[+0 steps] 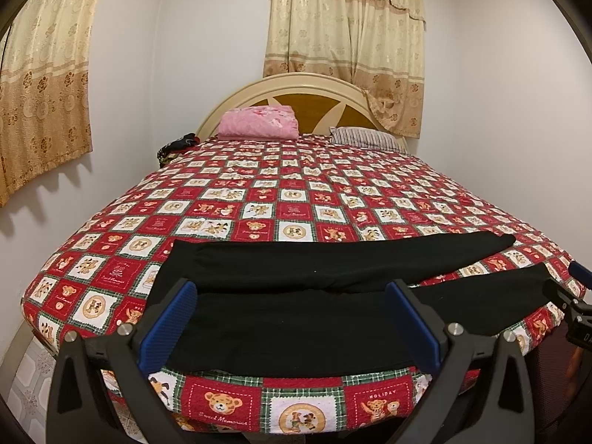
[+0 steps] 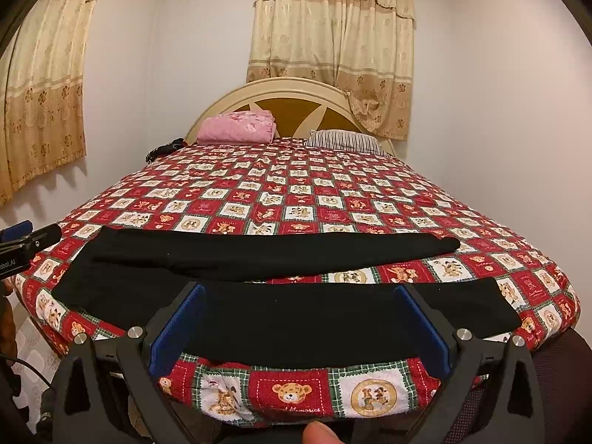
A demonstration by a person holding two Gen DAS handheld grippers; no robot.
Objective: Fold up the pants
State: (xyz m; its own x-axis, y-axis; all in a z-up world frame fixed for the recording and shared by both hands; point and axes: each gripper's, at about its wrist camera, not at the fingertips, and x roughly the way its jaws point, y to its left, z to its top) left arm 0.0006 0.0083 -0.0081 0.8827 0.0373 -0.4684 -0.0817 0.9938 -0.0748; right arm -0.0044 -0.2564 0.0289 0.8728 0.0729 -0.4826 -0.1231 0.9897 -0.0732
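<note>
Pants (image 1: 296, 296) lie spread flat across the bed's (image 1: 259, 192) near edge, legs splayed. Left claw (image 1: 292, 318) and right claw (image 2: 299, 322) both gape wide, empty. We'd pinch the near leg's edge cleanly and lay it over the far leg.

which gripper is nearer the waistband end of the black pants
Left. The left gripper hangs open over the wide waistband end of the black pants; the right gripper, also open, sits farther along the near leg, toward its cuff.

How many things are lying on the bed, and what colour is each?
Black: 1, the pants
Pink: 1, the folded blanket
Striped: 1, the pillow
Total: 3
</note>
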